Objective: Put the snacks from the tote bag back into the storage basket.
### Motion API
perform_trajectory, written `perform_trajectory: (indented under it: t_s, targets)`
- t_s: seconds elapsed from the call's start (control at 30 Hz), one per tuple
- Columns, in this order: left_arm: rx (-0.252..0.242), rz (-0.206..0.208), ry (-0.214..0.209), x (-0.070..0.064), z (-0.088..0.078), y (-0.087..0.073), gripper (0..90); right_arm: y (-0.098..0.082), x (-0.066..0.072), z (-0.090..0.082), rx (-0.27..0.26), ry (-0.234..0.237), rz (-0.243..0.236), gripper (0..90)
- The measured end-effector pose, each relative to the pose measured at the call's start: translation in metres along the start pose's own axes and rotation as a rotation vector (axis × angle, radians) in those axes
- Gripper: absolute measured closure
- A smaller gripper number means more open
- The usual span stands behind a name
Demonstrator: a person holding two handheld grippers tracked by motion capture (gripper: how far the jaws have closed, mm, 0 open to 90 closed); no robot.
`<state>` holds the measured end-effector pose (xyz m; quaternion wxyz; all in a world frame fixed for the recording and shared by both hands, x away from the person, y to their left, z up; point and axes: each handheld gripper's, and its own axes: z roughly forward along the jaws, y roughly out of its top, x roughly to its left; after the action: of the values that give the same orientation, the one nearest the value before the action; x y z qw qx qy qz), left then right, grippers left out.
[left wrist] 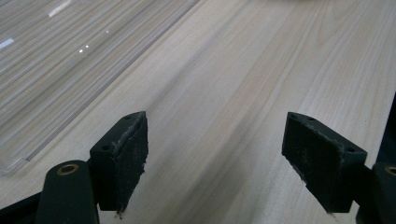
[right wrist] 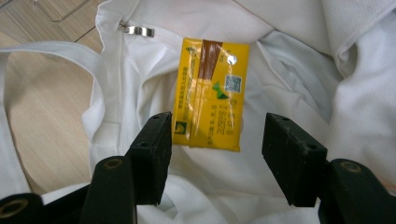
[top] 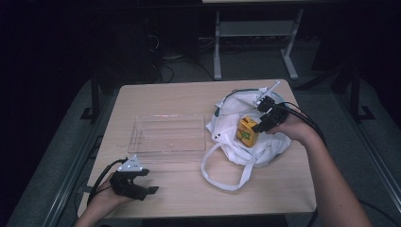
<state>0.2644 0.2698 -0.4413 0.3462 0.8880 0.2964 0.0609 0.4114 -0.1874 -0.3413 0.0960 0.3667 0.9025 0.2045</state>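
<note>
A yellow packet (top: 247,131) with brown and green print lies on a crumpled white cloth bag (top: 231,144) at the right of the table. My right gripper (top: 257,126) hovers just above it, jaws open; in the right gripper view the yellow packet (right wrist: 212,93) lies flat on the white bag (right wrist: 303,70), its near edge between my right gripper's (right wrist: 218,120) pads without touching either. My left gripper (top: 147,182) rests near the front left edge, open and empty. In its own view, the left gripper (left wrist: 215,122) stands over bare wood.
A clear shallow plastic tray (top: 168,150) sits mid-table, left of the bag; its corner (left wrist: 46,70) shows beside the left gripper. The bag's straps (top: 222,175) loop toward the front edge. A small metal clasp (right wrist: 135,30) is on the bag's hem.
</note>
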Motion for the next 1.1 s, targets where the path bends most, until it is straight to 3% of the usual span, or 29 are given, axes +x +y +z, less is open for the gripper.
perform_trajectory:
  t_s: [0.7,0.87,1.1]
  targets:
    - [0.0,0.001,-0.006,-0.001,0.0,0.0,22.4,0.015,-0.001,0.031,-0.001,0.011,0.048,39.1]
    - [-0.002,0.0,-0.007,-0.001,0.0,0.0,22.4,0.016,-0.002,0.038,0.021,0.018,0.056,41.5]
    - [-0.001,0.001,-0.008,-0.001,-0.001,0.0,22.4,0.016,-0.001,0.043,0.01,0.016,0.067,43.3]
